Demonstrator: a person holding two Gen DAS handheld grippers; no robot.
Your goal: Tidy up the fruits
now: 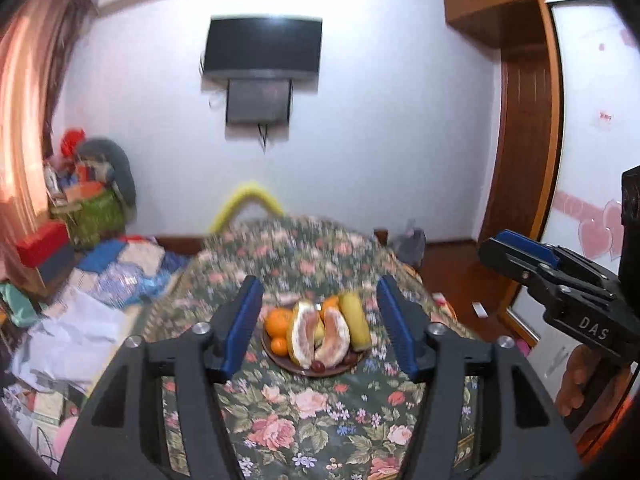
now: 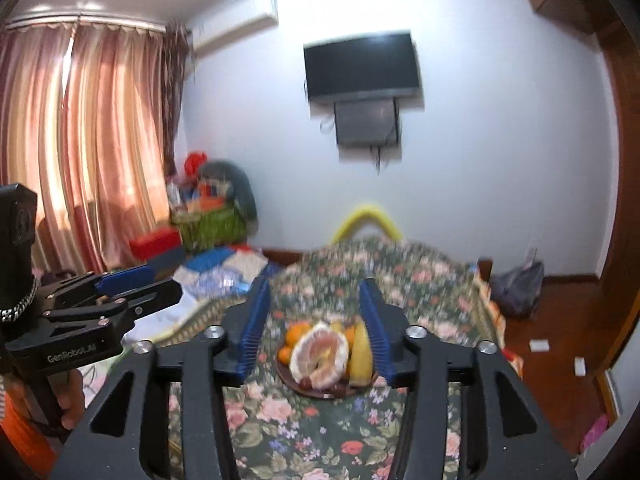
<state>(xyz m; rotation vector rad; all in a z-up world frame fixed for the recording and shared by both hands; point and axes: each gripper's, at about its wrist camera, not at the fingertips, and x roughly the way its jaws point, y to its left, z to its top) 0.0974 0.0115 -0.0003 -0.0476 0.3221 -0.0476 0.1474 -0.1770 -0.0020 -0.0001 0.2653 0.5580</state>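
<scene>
A brown plate (image 1: 280, 361) sits on the floral bedspread (image 1: 304, 412) and holds a split pomelo (image 1: 316, 334), oranges (image 1: 278, 322), a yellow-green mango (image 1: 355, 322) and small dark red fruits (image 1: 319, 367). My left gripper (image 1: 318, 328) is open and empty, held above the bed short of the plate. My right gripper (image 2: 316, 332) is also open and empty, framing the same plate (image 2: 289, 380) with the pomelo (image 2: 320, 354), oranges (image 2: 296, 334) and mango (image 2: 362, 354). The right gripper also shows from the side in the left wrist view (image 1: 520, 254), the left gripper in the right wrist view (image 2: 132, 282).
The bed has a yellow padded footboard rail (image 1: 248, 202). Clutter, bags and boxes (image 1: 92, 264) lie left of the bed. A wardrobe (image 1: 520, 120) and wooden floor (image 2: 560, 344) are on the right. A television (image 1: 262, 48) hangs on the far wall, curtains (image 2: 80, 140) to the left.
</scene>
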